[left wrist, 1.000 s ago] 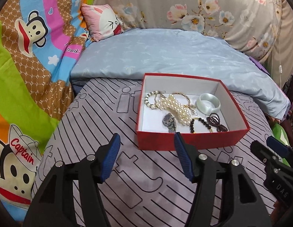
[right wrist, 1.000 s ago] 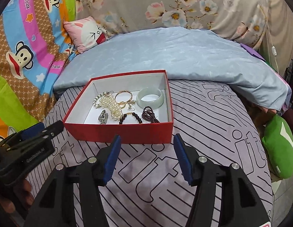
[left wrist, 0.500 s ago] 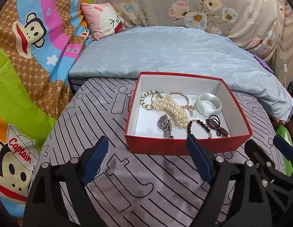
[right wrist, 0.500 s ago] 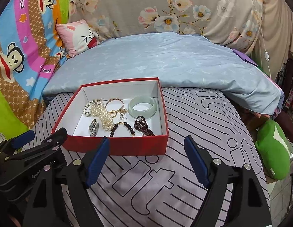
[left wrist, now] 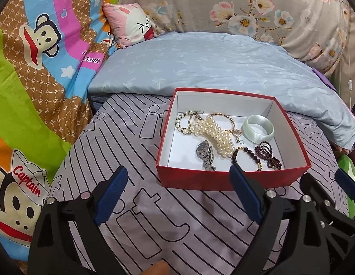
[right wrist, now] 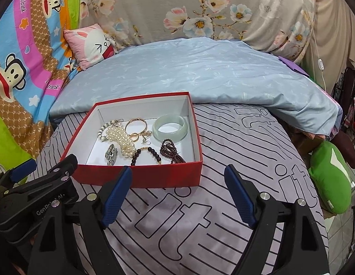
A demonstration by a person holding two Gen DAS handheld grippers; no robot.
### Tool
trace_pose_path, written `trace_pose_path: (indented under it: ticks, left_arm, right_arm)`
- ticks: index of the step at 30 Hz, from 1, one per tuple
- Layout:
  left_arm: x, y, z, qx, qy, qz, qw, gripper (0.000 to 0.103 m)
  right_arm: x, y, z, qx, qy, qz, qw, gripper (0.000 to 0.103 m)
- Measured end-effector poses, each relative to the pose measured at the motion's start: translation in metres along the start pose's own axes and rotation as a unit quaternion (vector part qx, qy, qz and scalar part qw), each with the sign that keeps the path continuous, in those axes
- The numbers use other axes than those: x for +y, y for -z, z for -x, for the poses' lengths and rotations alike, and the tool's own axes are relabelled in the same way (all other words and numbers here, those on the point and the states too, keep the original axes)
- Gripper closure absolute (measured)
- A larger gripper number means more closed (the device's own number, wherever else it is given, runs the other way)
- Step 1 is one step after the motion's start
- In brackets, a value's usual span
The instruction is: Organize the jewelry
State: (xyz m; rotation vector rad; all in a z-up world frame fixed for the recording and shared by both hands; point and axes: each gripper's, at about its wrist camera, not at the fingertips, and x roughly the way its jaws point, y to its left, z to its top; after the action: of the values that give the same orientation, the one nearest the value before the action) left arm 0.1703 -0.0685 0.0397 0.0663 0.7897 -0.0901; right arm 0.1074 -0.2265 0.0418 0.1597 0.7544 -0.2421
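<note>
Although the red box (left wrist: 232, 180) sits in plain sight on the bed (left wrist: 168, 220), its near wall hides the low ends of the watch (left wrist: 205, 153) and the dark bead bracelet (left wrist: 246, 154) beside the pearls (left wrist: 215, 135). At 6 o'clock the left gripper (left wrist: 177, 194) gapes wide, holding nothing, spread wider than a second ago. The right gripper (right wrist: 177, 194), likewise empty, has also opened further.
</note>
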Motion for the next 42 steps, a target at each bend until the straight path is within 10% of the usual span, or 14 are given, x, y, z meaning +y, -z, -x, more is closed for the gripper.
trace_pose_path:
  ticks: [42]
  left_arm:
    - [0.0011, 0.0010, 0.0024, -0.006, -0.018, -0.003, 0.9998, 0.014]
  right_arm:
    - [0.0001, 0.0054, -0.0006, 0.001, -0.002, -0.007, 1.000, 0.022]
